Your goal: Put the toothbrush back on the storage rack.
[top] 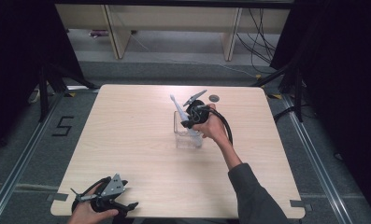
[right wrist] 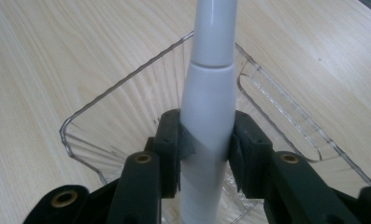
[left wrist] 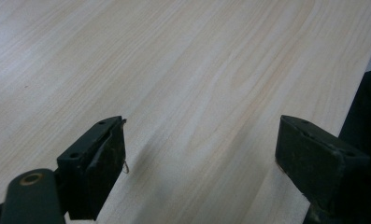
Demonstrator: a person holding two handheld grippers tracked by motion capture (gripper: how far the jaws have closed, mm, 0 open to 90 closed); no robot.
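The right gripper (top: 191,122) is clamped on a white toothbrush (top: 181,114), its two black jaws pressing the thick handle from both sides. In the right gripper view (right wrist: 206,149) the handle (right wrist: 206,112) runs straight up between the jaws and out of the top edge. The left gripper (top: 127,205) sits at the near left corner of the table (top: 127,140), held low in the person's left hand (top: 87,213), well apart from the work. In the left gripper view (left wrist: 199,158) its jaws stand wide apart with nothing but bare wood between them.

The toothbrush stands tilted in a clear box (top: 188,133), its head pointing up and away to the left in the high view, its lower end down inside. The box (right wrist: 103,126) is a ribbed transparent plastic container, open on top, with rounded corners. Apart from the brush handle I can make out nothing else in it. It rests on the table a little right of centre.

The table is pale wood grain with rounded corners. A small dark round spot (top: 214,98) lies near its far edge, just beyond the right hand (top: 211,126). The floor around is grey carpet, with a "5" (top: 62,126) marked at the left. Light wooden furniture legs (top: 117,32) and cables (top: 260,37) show at the back, and dark drapes hang at both sides
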